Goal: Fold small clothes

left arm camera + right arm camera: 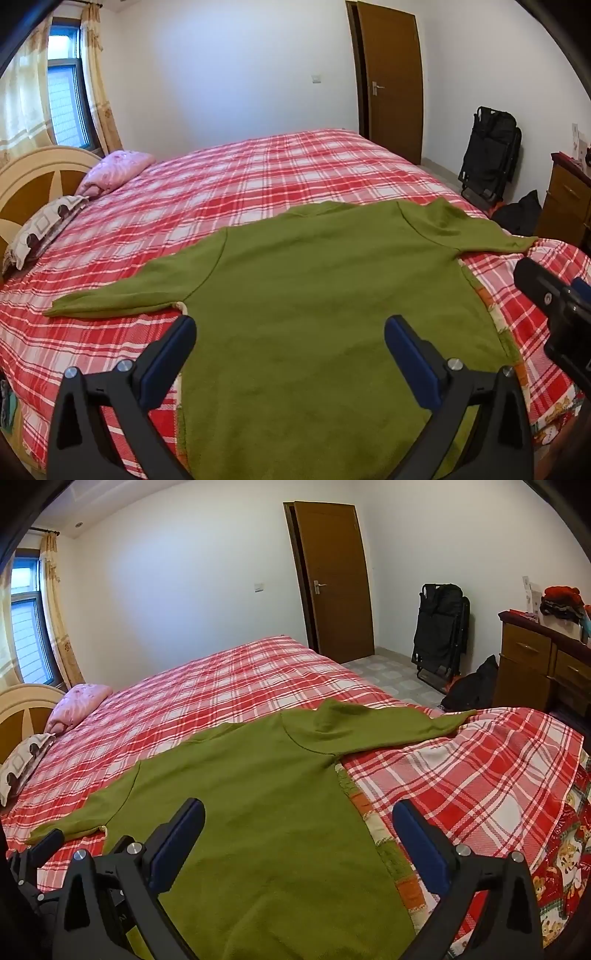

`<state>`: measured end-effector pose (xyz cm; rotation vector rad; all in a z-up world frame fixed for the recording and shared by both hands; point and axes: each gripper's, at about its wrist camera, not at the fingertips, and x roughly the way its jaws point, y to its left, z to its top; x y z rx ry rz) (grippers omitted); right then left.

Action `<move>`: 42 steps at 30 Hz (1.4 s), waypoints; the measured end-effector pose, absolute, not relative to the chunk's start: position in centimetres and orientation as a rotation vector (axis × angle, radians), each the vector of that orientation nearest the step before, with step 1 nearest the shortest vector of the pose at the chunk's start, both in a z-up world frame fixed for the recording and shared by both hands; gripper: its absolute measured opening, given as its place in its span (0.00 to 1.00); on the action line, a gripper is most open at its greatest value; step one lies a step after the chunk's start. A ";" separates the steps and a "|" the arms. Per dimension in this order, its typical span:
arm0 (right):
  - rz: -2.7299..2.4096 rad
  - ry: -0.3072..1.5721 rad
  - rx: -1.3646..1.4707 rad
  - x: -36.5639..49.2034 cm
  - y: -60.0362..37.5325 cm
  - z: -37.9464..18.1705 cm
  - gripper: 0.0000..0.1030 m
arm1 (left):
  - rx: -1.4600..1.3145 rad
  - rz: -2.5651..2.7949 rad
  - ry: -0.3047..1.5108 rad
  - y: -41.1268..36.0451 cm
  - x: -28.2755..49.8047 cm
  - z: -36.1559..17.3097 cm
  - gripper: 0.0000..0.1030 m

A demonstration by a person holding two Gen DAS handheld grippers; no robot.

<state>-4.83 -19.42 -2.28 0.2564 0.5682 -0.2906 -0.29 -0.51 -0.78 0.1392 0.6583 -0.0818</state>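
A: What's at the left?
B: Pillows [44, 229] by the headboard [33, 177] on the bed [258, 170]. The left gripper [290, 332], jaws wide apart and empty, hangs over the hem of the green top [303, 280].
A: And the top?
B: Spread flat on the plaid cover, sleeves out. Further right, the right gripper [299, 816], likewise spread and empty, straddles its right edge
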 end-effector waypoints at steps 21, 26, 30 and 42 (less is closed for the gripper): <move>-0.293 0.585 0.248 -4.8 -18.8 -2.2 0.99 | 0.133 -0.085 0.663 -0.4 -0.4 -0.9 1.00; -0.296 0.595 0.250 -4.5 -19.0 -2.4 0.99 | 0.139 -0.084 0.660 -0.5 -0.5 -0.9 1.00; -0.298 0.590 0.253 -4.6 -19.1 -2.4 0.99 | 0.138 -0.085 0.659 -0.5 -0.6 -0.9 1.00; -0.307 0.597 0.239 -4.1 -19.3 -2.5 0.99 | 0.140 -0.090 0.665 -0.6 -0.5 -1.1 1.00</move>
